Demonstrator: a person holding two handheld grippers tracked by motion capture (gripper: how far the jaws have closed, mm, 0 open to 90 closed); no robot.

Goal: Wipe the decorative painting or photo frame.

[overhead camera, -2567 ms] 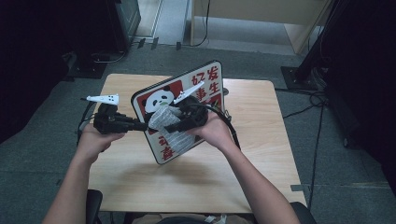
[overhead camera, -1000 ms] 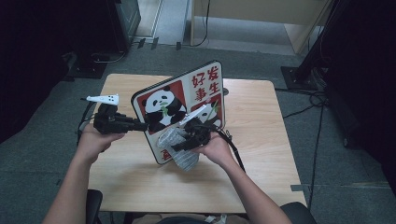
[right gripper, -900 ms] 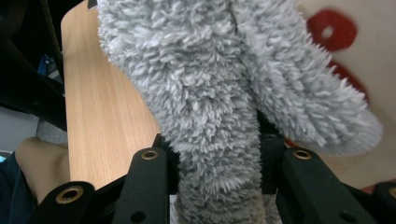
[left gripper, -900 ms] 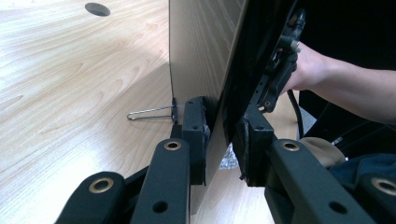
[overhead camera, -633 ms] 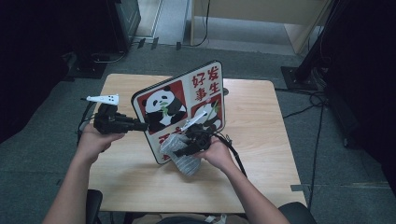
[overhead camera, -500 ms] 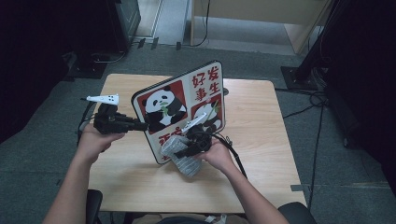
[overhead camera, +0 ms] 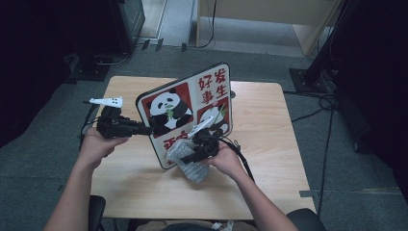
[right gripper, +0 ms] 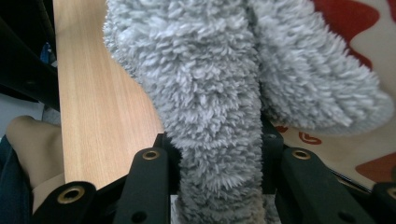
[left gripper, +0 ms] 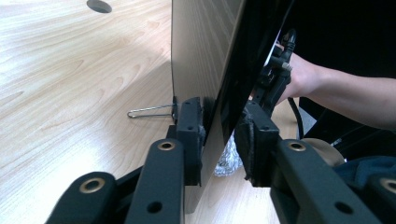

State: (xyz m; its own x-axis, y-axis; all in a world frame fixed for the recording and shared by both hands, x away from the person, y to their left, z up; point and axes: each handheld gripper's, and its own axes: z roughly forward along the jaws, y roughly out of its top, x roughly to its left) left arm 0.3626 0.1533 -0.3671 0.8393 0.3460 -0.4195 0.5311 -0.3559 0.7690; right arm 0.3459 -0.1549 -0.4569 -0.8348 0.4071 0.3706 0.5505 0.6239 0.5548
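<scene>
A panda sign board [overhead camera: 183,103] stands tilted on the wooden table [overhead camera: 269,120]. My left gripper [overhead camera: 144,130] reaches its left edge. In the left gripper view the board [left gripper: 201,56] sits between the jaws of that gripper [left gripper: 219,135]; they have just been opening, one pad at the board's back and the other a little off its front. My right gripper [overhead camera: 190,156] is shut on a grey fluffy cloth [overhead camera: 197,171] against the board's lower front. The right gripper view shows the cloth [right gripper: 205,70] pinched in the gripper [right gripper: 217,140], before the red-and-white board [right gripper: 355,18].
A thin wire stand [left gripper: 149,112] juts out behind the board. A round hole [left gripper: 99,5] lies in the tabletop farther back. Bare wood lies right of the board. A speaker stand base [overhead camera: 308,77] and cables sit on the floor beyond the table.
My right gripper has slid the cloth down the board's face toward its lower edge. The left hand has stayed at the board's left edge.
</scene>
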